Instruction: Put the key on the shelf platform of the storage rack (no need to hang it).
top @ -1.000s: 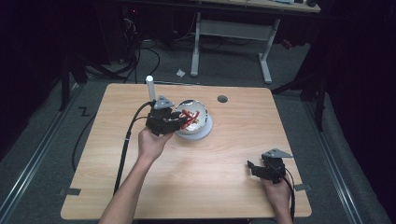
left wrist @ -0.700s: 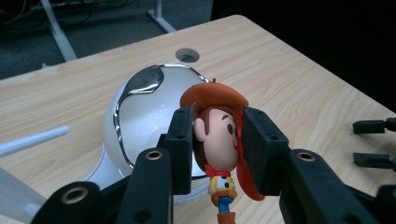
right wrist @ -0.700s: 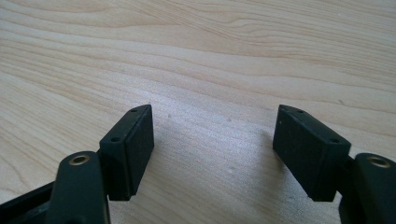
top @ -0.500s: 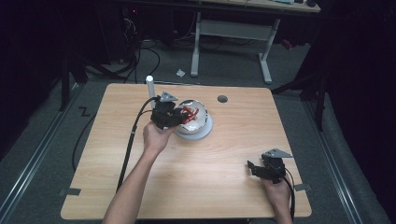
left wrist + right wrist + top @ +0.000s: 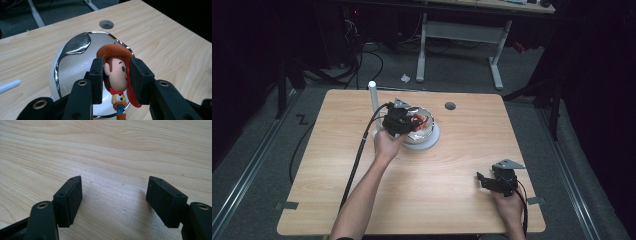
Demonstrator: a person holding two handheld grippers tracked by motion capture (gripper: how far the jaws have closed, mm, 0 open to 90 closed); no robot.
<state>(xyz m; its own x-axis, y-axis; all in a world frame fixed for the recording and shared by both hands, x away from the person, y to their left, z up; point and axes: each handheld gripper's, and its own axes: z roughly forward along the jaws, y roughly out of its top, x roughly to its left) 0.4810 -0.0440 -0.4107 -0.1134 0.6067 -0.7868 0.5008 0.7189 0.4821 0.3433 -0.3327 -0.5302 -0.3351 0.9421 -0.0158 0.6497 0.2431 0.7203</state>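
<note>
While fingers (image 5: 97, 80) pinch it, the cowboy figure's (image 5: 116, 82) boots are cut off.

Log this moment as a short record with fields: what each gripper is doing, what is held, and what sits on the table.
left gripper: shut on the cowboy doll, jaws pressing both sides of its head
doll position: above the bowl, feet near its rim
bowl: shiny, white inside, on a white plate
right gripper: open, jaws apart with nothing between them, low over bare wood near the table's front right
other things: white post by the bowl; round hole behind it
</note>
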